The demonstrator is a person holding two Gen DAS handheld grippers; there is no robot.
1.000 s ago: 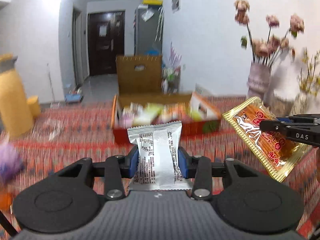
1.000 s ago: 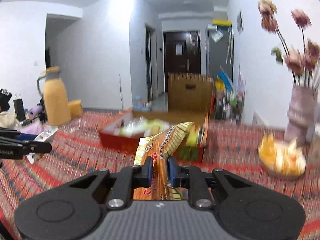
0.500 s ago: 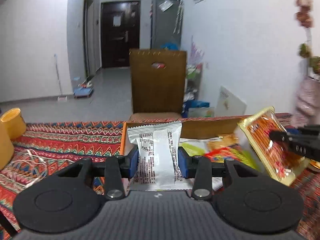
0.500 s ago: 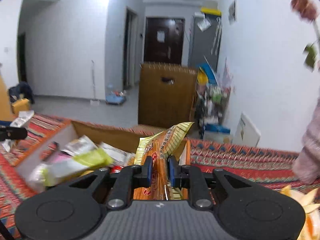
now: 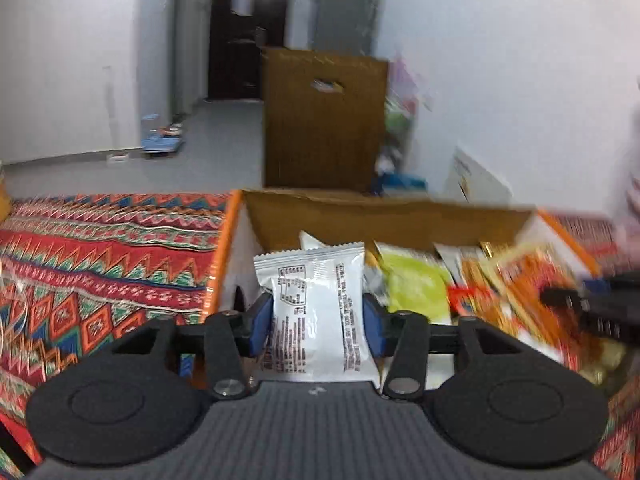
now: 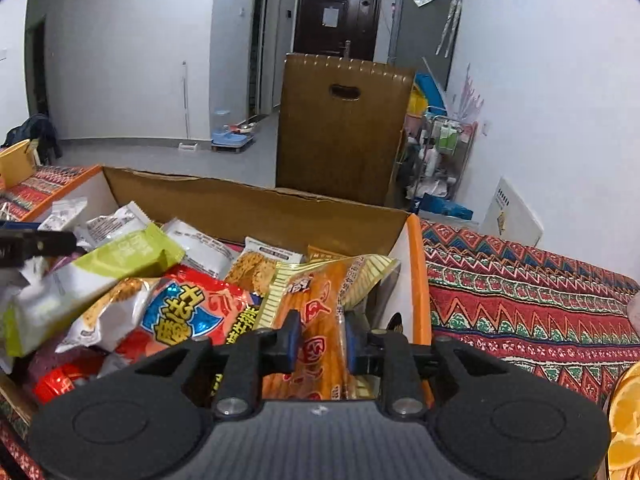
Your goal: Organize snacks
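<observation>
I have both grippers over the open cardboard box (image 6: 256,208), which sits on a table under a red patterned cloth (image 5: 100,256). The box's far flap stands up, and past it the table ends, with a brown chair back (image 6: 344,128) right behind. Cloth lies bare to the left of the box in my left view and to its right in my right view.

My left gripper (image 5: 318,326) has just been opening; the white snack packet (image 5: 316,308) stands upright between its blue pads, which look to be at its edges, though I cannot tell whether they press. It hangs by the box's left wall. My right gripper (image 6: 318,340) has also just been widening, with the orange snack bag (image 6: 320,320) between its pads, near the box's right wall (image 6: 418,276); again I cannot tell if it grips.

Inside, the box is heaped: a lime-green packet (image 6: 100,264), a red and blue bag (image 6: 180,316), pale wrappers at the back. At the right edge of my right view lies something orange (image 6: 626,420).
</observation>
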